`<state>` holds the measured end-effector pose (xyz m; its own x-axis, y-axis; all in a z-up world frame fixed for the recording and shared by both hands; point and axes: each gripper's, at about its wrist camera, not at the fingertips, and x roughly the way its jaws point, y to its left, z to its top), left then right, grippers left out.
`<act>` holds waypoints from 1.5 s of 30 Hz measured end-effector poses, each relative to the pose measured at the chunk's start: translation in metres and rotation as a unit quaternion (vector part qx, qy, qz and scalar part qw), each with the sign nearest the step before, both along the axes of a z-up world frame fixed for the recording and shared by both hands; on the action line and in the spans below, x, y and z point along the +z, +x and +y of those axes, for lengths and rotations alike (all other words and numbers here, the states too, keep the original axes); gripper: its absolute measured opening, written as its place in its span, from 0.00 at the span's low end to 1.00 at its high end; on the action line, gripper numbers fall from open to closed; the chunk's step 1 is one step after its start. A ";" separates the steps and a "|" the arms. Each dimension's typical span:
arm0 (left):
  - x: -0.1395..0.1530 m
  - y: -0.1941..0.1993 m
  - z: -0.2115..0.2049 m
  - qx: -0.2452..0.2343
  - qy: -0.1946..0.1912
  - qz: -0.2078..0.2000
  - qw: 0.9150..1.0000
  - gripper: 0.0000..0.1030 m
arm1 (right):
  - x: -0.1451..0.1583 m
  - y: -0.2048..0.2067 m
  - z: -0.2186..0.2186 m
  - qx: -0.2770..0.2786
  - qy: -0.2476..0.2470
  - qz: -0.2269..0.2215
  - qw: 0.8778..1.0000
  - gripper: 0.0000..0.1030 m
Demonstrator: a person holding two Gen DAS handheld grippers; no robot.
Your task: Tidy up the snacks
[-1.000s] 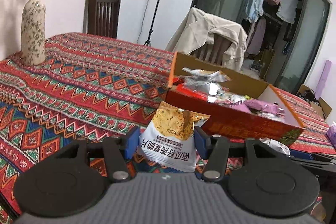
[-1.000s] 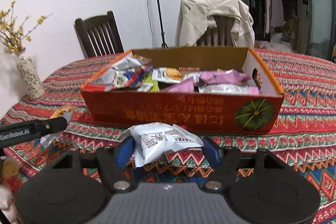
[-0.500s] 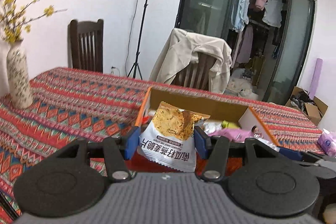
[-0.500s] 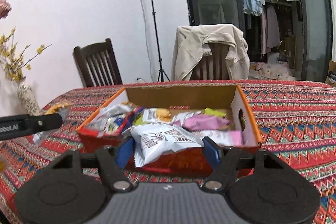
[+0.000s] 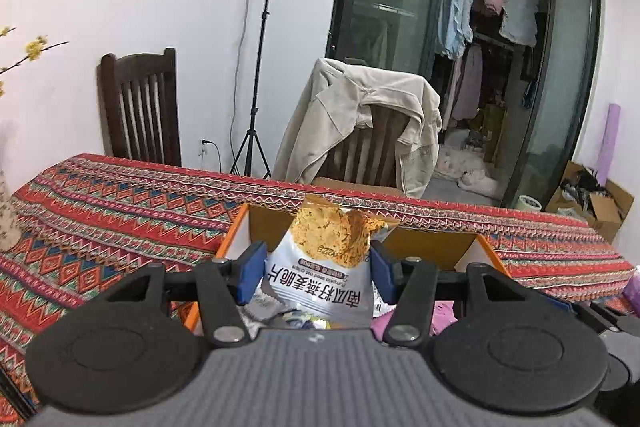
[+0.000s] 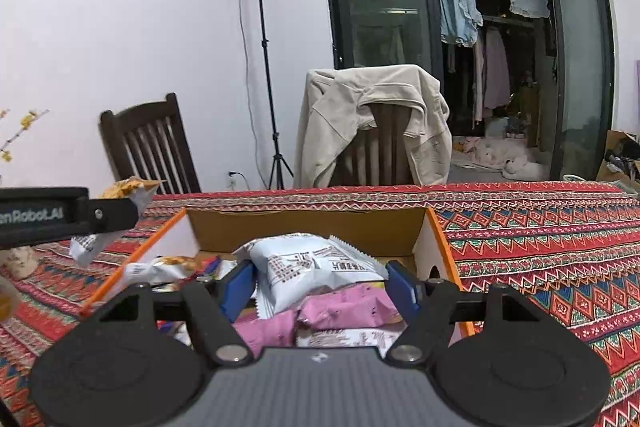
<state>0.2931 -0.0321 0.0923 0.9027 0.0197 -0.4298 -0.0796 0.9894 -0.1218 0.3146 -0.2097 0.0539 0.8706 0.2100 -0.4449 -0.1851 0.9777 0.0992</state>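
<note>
The left claw [image 5: 316,273] grips a crisp packet [image 5: 326,263] and the right claw [image 6: 318,285] a white packet [image 6: 312,267], both above the box [image 6: 308,227].

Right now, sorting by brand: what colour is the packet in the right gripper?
White packet with dark print, clearest in the right wrist view.

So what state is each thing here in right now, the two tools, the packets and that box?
left gripper: shut on the oat crisps packet
right gripper: shut on the white snack packet
cardboard box: open-topped, holding snacks
pink packets: lying in the box
chair: draped with a jacket
</note>
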 end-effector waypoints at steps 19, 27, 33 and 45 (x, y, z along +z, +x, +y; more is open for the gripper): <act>-0.004 -0.056 0.038 -0.006 -0.013 -0.040 0.999 1.00 | 0.007 -0.038 -0.016 0.009 -0.006 -0.008 1.000 1.00; -0.004 -0.151 0.051 -0.034 -0.004 -0.067 0.997 1.00 | 0.013 -0.118 -0.029 0.023 -0.005 -0.037 0.999 1.00; -0.019 -0.205 0.051 -0.044 -0.001 -0.076 0.996 1.00 | -0.002 -0.169 -0.034 0.029 0.010 -0.033 0.999 1.00; -0.065 -0.232 0.060 -0.041 -0.010 -0.024 0.999 1.00 | -0.034 -0.213 -0.040 0.031 0.016 -0.005 0.999 1.00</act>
